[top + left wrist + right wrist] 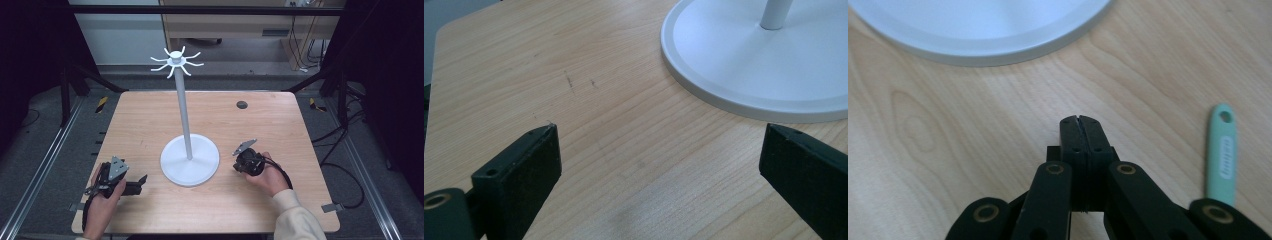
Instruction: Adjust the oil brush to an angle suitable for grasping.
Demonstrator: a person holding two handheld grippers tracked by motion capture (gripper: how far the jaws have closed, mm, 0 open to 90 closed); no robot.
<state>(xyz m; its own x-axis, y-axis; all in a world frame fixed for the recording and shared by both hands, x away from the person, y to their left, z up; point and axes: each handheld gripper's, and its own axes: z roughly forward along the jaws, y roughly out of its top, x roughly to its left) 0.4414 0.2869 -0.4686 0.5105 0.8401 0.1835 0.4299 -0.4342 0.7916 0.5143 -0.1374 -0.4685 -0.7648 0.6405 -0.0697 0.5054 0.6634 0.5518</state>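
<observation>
High view: a tall white metal stand with hooked arms (185,120) rises mid-table, the left gripper (135,186) at its eight o'clock, jaws wide and empty. The right gripper (243,162), at three o'clock, is pinched closed on nothing beside a mint-green plastic handle (1221,152); a careless reach could likely knock the stand over.

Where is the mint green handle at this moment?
In the right gripper view, the green handle lies flat on the table, to the right of the shut right tool and apart from it, nearer the camera than the white base.

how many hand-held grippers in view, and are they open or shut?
2. The left hand-held gripper is near the table's front-left, jaws wide open. The right hand-held gripper is right of the white stand, jaws shut.
</observation>
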